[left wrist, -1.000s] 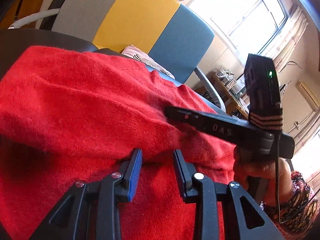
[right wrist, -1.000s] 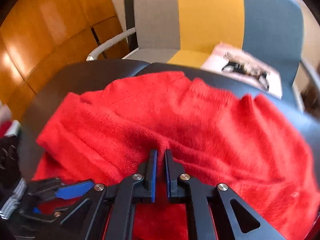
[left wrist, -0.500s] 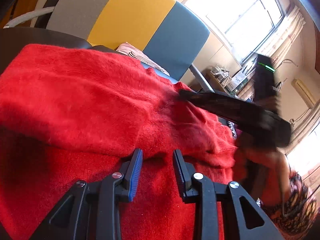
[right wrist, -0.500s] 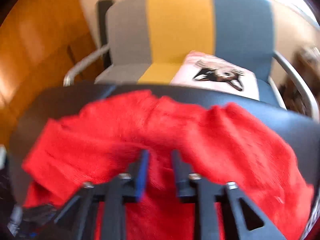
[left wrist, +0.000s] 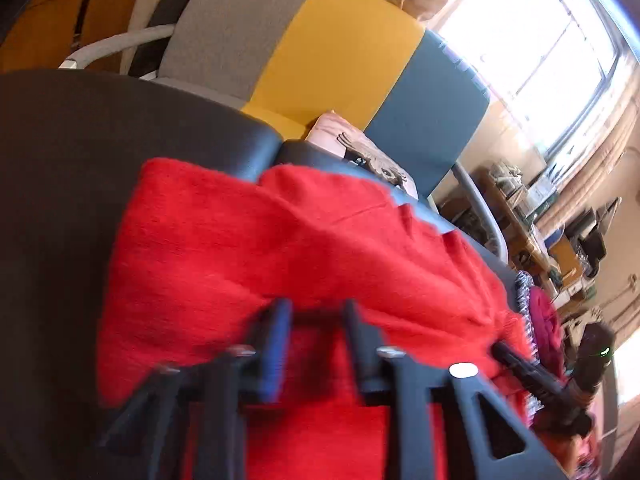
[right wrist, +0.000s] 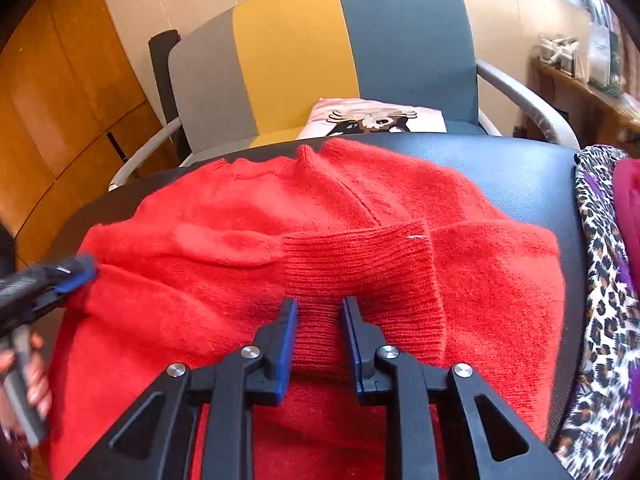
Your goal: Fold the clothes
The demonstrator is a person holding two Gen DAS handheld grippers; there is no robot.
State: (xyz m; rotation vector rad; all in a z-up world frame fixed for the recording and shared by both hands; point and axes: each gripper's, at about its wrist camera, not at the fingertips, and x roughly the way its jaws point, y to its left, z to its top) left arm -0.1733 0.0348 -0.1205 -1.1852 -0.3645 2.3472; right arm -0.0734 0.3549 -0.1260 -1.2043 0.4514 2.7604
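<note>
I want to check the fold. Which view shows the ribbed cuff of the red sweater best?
The right wrist view: the ribbed cuff lies sharp, folded across the sweater. The left wrist view is blurred; no cuff can be made out there.

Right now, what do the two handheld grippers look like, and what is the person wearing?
Both are black plastic. The right gripper has two straight fingers on triangular cut-out linkage arms with silver pivot screws, and blue pads line the inner faces. The left gripper is the same build but blurred. Seen from the left view, the right tool's body carries a small green light. A patterned sleeve shows only at the frame edges.
</note>
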